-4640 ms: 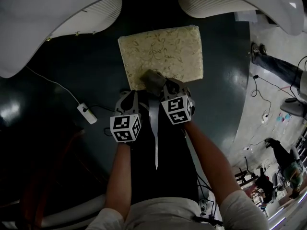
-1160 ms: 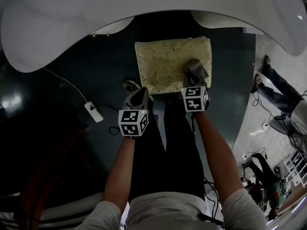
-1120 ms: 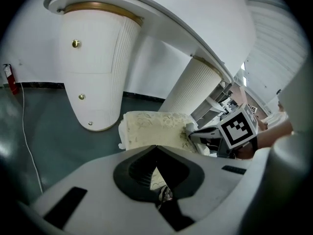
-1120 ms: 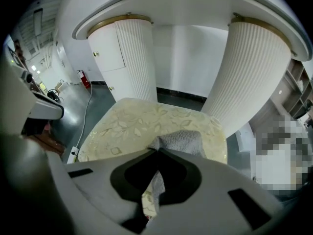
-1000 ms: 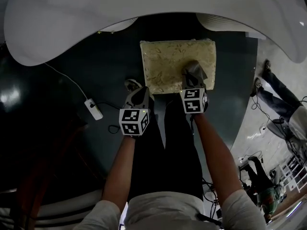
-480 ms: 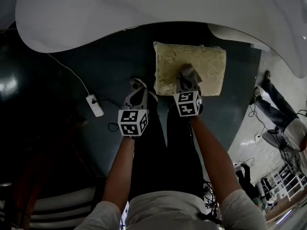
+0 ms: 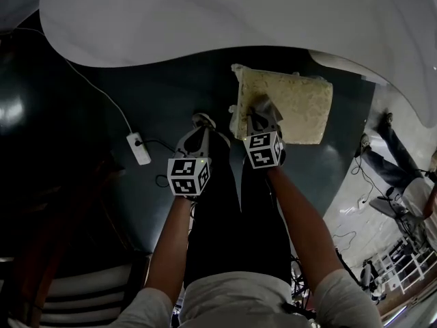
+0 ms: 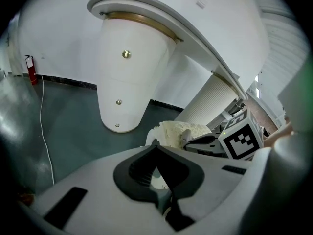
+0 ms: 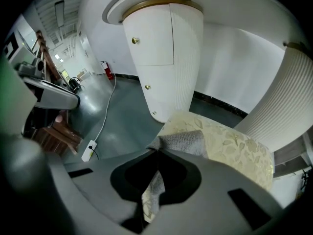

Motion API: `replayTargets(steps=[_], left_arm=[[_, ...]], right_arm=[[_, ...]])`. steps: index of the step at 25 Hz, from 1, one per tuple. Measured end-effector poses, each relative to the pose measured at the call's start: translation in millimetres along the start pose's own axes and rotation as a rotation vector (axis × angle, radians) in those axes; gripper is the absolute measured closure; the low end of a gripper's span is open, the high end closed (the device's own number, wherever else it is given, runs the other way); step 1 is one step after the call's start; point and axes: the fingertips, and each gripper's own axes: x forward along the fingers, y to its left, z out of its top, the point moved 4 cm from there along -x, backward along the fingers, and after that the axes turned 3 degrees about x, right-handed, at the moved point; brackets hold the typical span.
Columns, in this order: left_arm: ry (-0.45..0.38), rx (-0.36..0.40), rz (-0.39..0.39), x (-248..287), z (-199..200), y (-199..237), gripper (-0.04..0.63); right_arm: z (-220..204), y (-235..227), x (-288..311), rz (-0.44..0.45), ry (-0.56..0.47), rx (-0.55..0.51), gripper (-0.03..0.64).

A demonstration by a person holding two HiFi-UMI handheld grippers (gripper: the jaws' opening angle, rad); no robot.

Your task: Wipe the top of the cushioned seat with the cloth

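The cushioned seat (image 7: 293, 108) is a square pad in pale yellow fabric with a leaf pattern, standing on the dark floor. A grey cloth (image 7: 265, 104) lies on its near left part, and my right gripper (image 7: 259, 115) is shut on it. In the right gripper view the cloth (image 9: 183, 142) spreads from the jaw tips (image 9: 157, 153) onto the seat (image 9: 234, 148). My left gripper (image 7: 198, 132) hangs to the seat's left, over the floor, shut and empty. The left gripper view shows its closed tips (image 8: 156, 145) and the seat (image 8: 178, 130) beyond.
A white table top (image 7: 205, 19) curves over the far side, with a white pedestal (image 9: 164, 53) just behind the seat and a ribbed column (image 9: 288, 102) on the right. A white power strip (image 7: 138, 149) and its cable lie on the floor at left. People stand at the far right (image 7: 386, 169).
My right gripper has dragged the cloth from the seat's right side across to its near left part. The left gripper has stayed beside the seat, shut.
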Motion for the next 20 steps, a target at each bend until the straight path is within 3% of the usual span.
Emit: replayTargets(steps=[8,13,17,20], left_arm=[[-0.001,-0.021,0.002,-10,7,32,0.581],[-0.001,0.001,0.004,-4,15,49,0.581],[-0.009,-0.024,0.019,-7,18,49,0.581],[-0.013,-0.023,0.029,-3,24,40,0.581]], right_arm=[[28,34,14,0.036,0.003,-0.022,0.603],[58,47,16,0.076,-0.067,0.004,0.603],[79,56,5,0.122,-0.121,-0.015,0.603],[81,40,7,0.101,-0.121,-0.024,0.603]])
